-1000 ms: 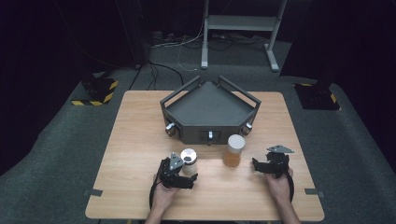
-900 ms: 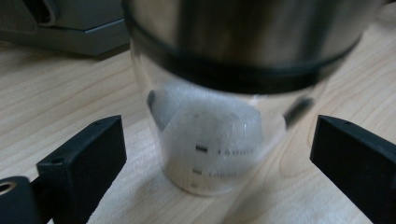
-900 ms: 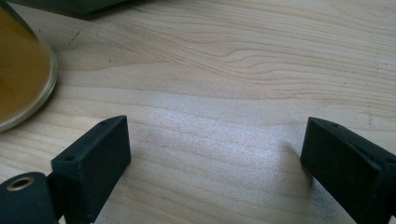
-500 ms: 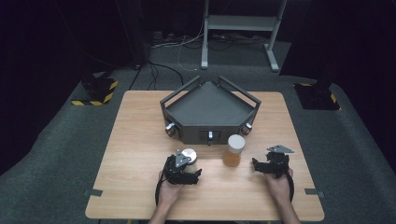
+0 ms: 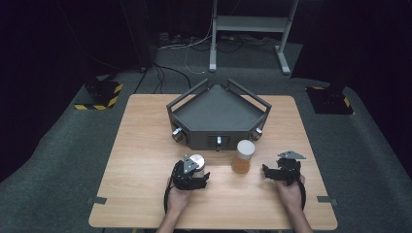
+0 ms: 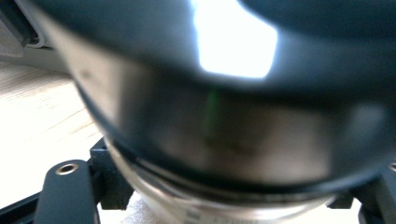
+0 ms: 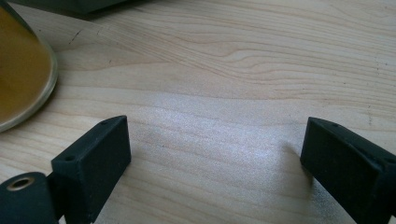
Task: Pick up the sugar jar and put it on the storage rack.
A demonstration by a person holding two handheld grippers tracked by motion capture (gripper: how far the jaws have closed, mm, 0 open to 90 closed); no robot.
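1. Two containers stand near the front edge of the light wooden tabletop [image 5: 145,145] in the high view, both just in front of the dark grey three-cornered metal tray [image 5: 218,114]. One is a small round jar with a shiny silver lid [image 5: 197,161]. The other is a taller clear jar of amber stuff with a white lid [image 5: 243,156].
2. In that same view the left gripper [image 5: 197,171] sits at the small jar, its jaws having just been closing with the jar between them. The right gripper [image 5: 267,171] rests nearer the right edge, apart from the amber jar.
3. The left gripper view is blurred by closeness. The small jar [image 6: 233,140] looms between the jaws, a dark cap over a clear rim. Whether the pads press on its wall yet I cannot tell.
4. The right gripper view shows its black jaws wide apart over bare wood, nothing between them. The amber jar [image 7: 21,70] sits at the far left.
5. Judged by looks, the small jar is light, stiff and smooth-walled, so likely slippery. A hold low on the round body, below the lid, seems safest. If it is glass, it would not bear a hard squeeze.
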